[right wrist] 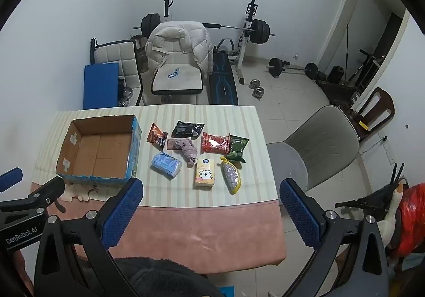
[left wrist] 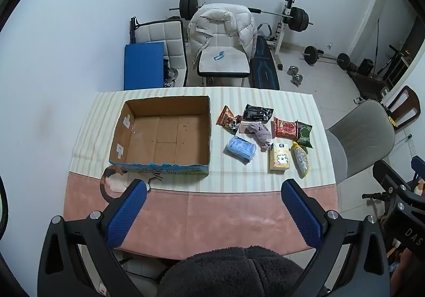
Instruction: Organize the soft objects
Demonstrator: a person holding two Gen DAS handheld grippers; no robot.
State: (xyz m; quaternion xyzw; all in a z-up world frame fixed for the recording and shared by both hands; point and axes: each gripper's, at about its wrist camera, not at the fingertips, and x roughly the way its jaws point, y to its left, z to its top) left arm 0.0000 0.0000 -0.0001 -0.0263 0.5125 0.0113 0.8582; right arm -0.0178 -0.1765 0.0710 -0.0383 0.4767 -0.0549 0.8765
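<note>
Jaws on both grippers stand wide apart and hold nothing: the left gripper (left wrist: 213,188) and the right gripper (right wrist: 211,186) hover side by side over the near, pink edge of the table (left wrist: 225,206), pointed forward and tilted down toward it. Ahead and left of the left jaws sits the open cardboard box (left wrist: 164,134), seemingly bare inside; ahead of the right jaws lie the soft things, well apart from either gripper. The likeliest trouble comes from crowding: the red packet (right wrist: 215,143) overlaps the green packet (right wrist: 237,148), so a pinch there could drag both. The grey cloth (right wrist: 187,151) is draped over a small card, which could ride along. The blue tissue pack (right wrist: 166,164) and yellow tissue pack (right wrist: 204,173) would probably squash or slip under a shallow grip. The yellow bead pouch (right wrist: 231,175) may sag and spill out sideways.
</note>
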